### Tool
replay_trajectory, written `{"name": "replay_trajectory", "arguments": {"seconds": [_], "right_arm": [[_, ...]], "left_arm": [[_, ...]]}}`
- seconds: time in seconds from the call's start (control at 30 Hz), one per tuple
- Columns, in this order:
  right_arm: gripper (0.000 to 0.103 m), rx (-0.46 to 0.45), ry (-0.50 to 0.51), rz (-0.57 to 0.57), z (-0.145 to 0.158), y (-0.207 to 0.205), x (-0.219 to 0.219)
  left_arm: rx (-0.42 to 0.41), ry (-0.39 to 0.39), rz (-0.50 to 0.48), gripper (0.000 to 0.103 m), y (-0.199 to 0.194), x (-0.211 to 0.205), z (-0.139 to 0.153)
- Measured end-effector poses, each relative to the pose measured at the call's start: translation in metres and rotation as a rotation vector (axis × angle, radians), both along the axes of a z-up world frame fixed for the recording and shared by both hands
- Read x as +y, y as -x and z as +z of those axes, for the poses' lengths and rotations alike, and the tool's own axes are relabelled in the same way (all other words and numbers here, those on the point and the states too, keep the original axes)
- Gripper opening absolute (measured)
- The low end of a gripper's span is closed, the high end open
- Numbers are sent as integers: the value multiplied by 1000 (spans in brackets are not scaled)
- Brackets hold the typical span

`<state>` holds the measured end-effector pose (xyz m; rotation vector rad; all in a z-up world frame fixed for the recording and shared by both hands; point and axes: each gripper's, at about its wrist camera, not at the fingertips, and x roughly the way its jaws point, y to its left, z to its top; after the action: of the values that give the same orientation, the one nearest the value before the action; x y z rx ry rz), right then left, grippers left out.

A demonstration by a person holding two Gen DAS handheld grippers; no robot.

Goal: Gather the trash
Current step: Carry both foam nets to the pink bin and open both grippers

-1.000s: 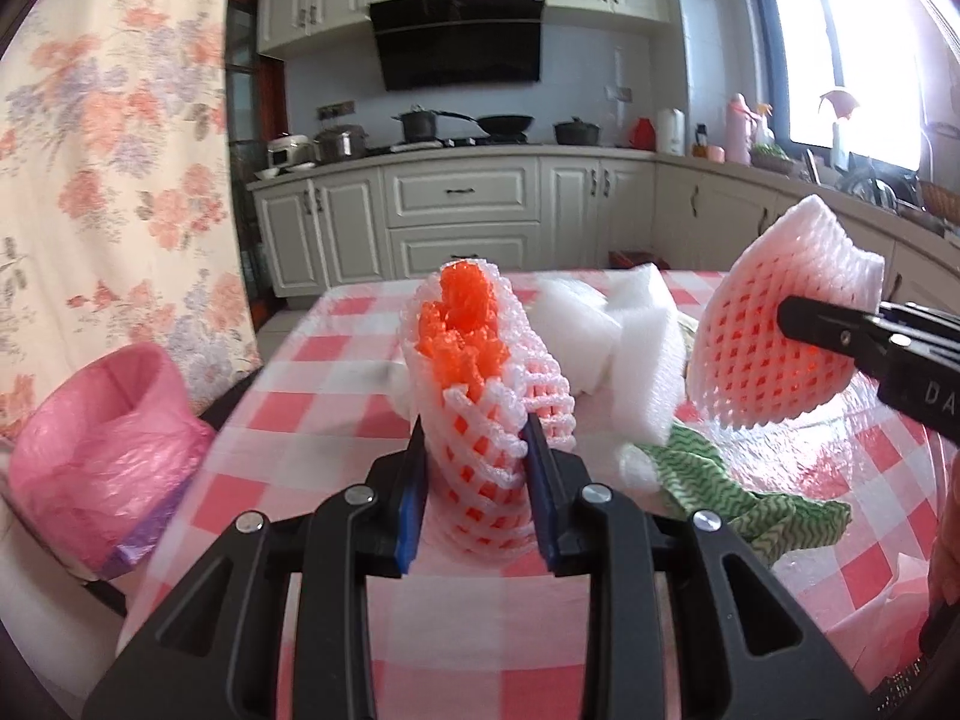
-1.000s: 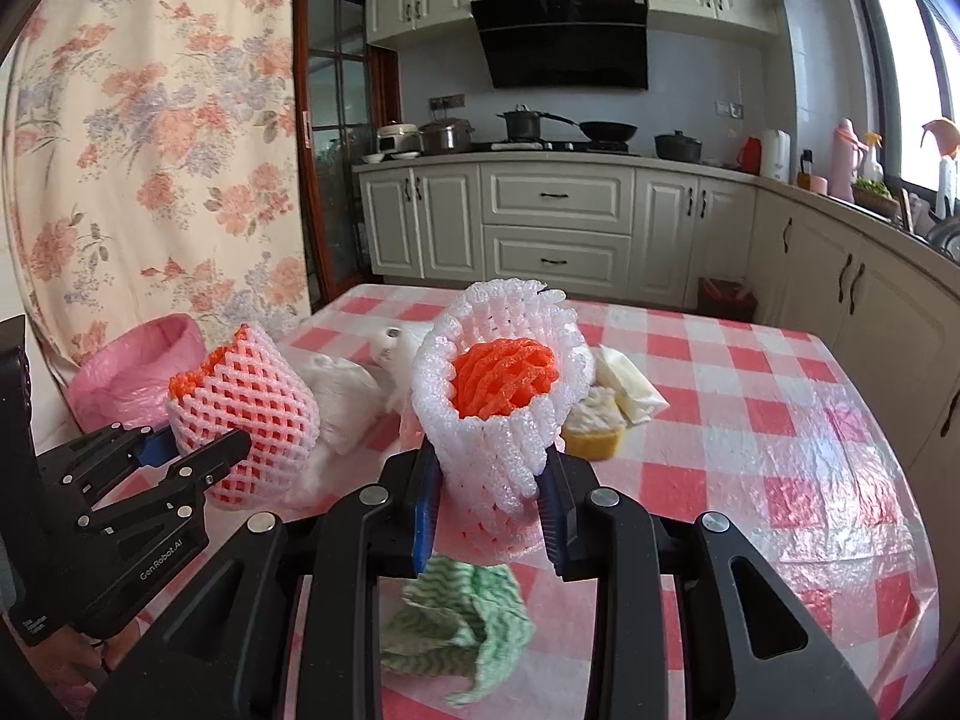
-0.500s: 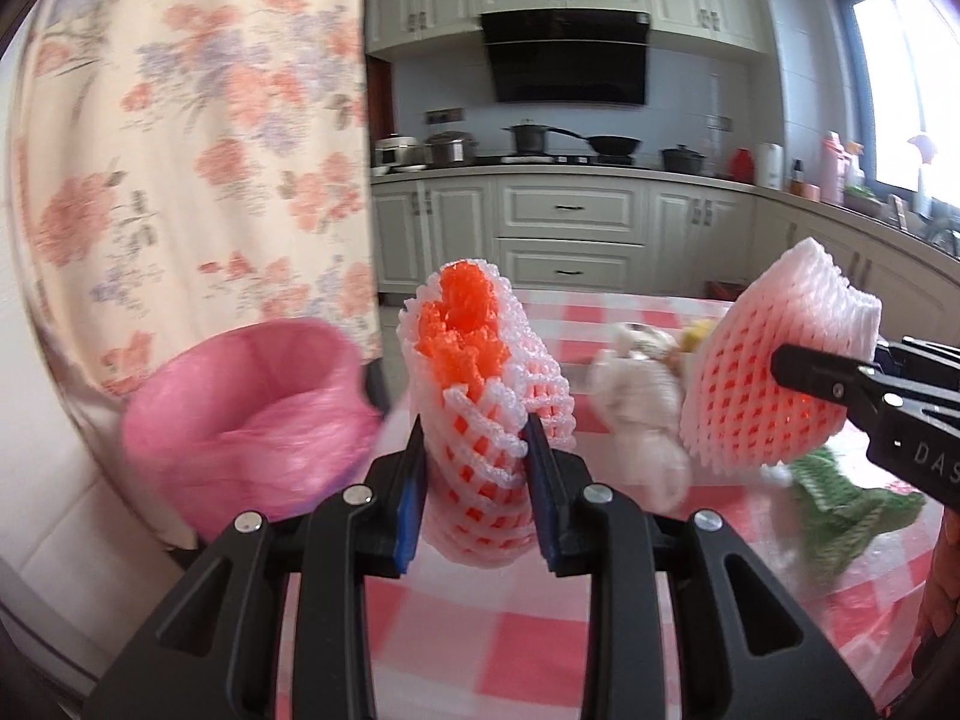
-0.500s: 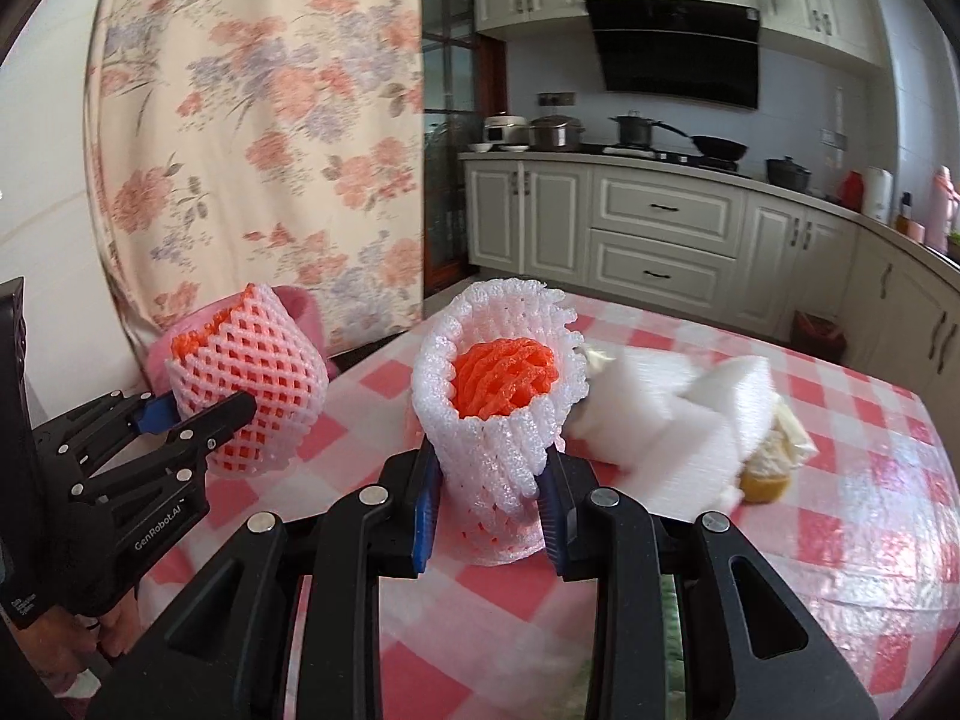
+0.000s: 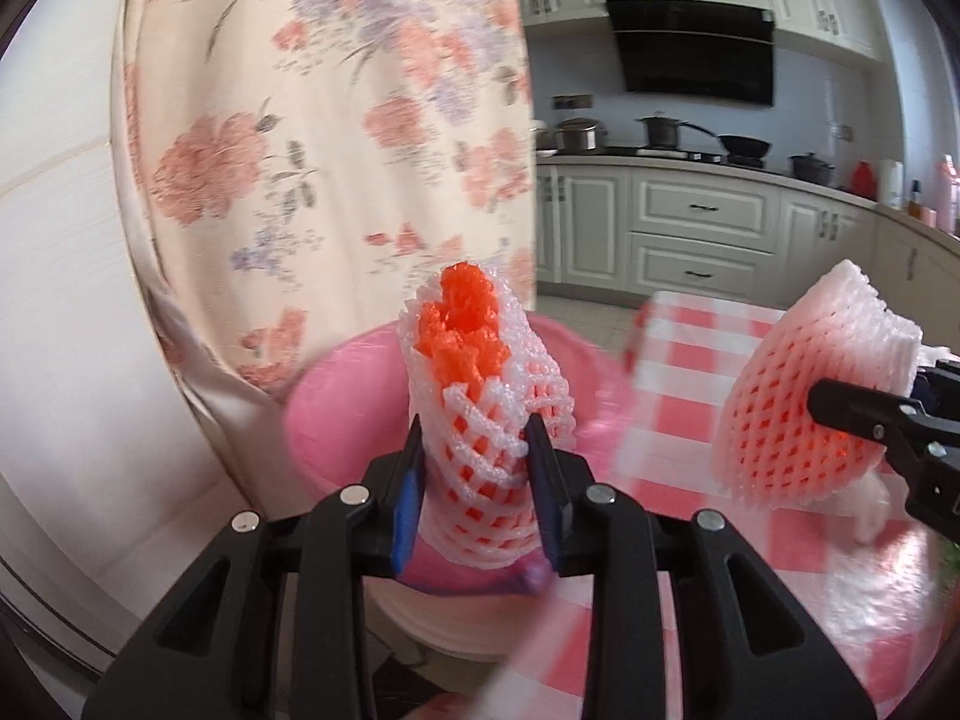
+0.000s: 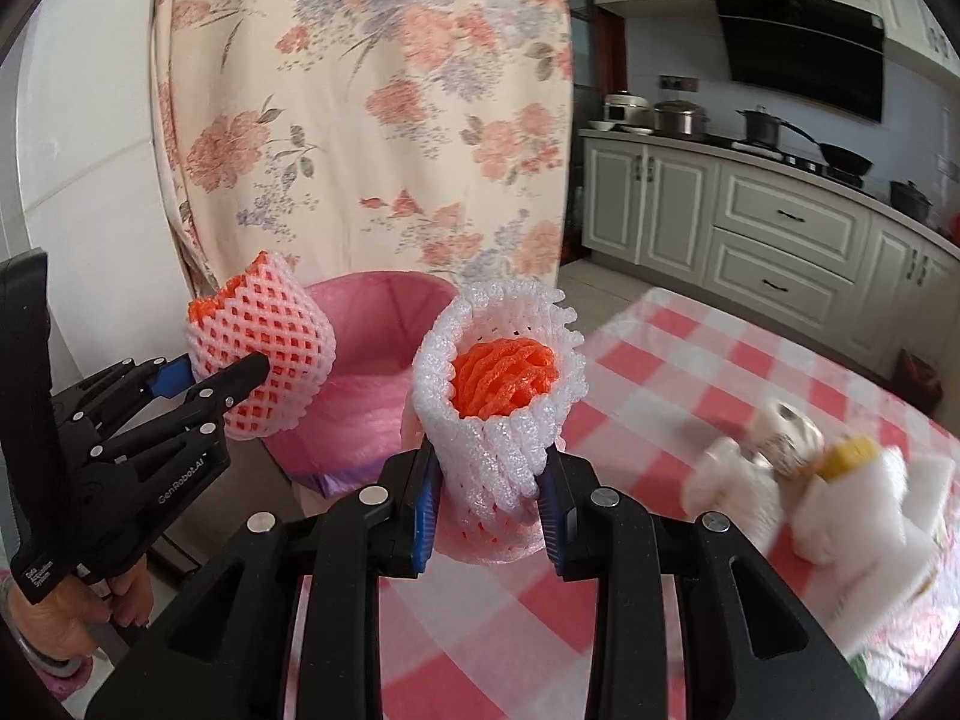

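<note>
between the blue pads of the left gripper [image 5: 474, 492], in the left wrist view, stands a white foam fruit net [image 5: 480, 420] with an orange net stuffed inside, upright and pinched at its lower half; the fingers [image 5: 543, 480] are clenched on it. straight beyond the fingertips and partly hidden by the net sits the pink-lined bin [image 5: 336, 414], backed by a floral curtain [image 5: 324, 138]. off to the right of the fingers, the right gripper [image 5: 864, 420] shows only as a black finger pressed across a second foam net [image 5: 804, 408], above the red checked tablecloth [image 5: 678, 360]. this view alone shows the bin directly behind the held net; the loose rubbish on the table is not visible here.

from the right wrist view, the right gripper [image 6: 489, 510] grasps the second foam net [image 6: 498, 402] low on its sides, its open mouth showing the orange filling. ahead and left of its fingers is the bin [image 6: 372, 348]; further left, the left gripper [image 6: 210, 375] holds its net [image 6: 264, 348] in front of the bin's rim, and a hand [image 6: 72, 612] grips its handle. only this view shows the white foam scraps [image 6: 828, 498], blurred, on the cloth to the right of the fingers.

a second ago both views looked along the table at the cabinets, with the bin far to the left; now curtain and bin fill the area ahead of the fingers. both nets sit in the grips as before.
</note>
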<state>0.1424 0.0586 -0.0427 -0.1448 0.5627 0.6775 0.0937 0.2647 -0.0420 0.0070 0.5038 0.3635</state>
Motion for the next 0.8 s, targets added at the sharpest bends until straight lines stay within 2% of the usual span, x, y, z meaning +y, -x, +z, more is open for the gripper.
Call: {"name": "replay_trajectory", "arguments": {"seconds": [0.17, 0.47, 0.67, 0.8], "right_arm": [[30, -13, 19, 66, -2, -15, 44], [31, -8, 11, 121, 6, -60, 106], [31, 4, 7, 121, 10, -82, 133], [34, 1, 22, 126, 8, -85, 145]], "left_arm": [[9, -28, 30, 31, -15, 30, -5], [38, 73, 90, 32, -57, 94, -8], [44, 67, 104, 32, -69, 111, -5], [42, 72, 112, 39, -67, 113, -8]]}}
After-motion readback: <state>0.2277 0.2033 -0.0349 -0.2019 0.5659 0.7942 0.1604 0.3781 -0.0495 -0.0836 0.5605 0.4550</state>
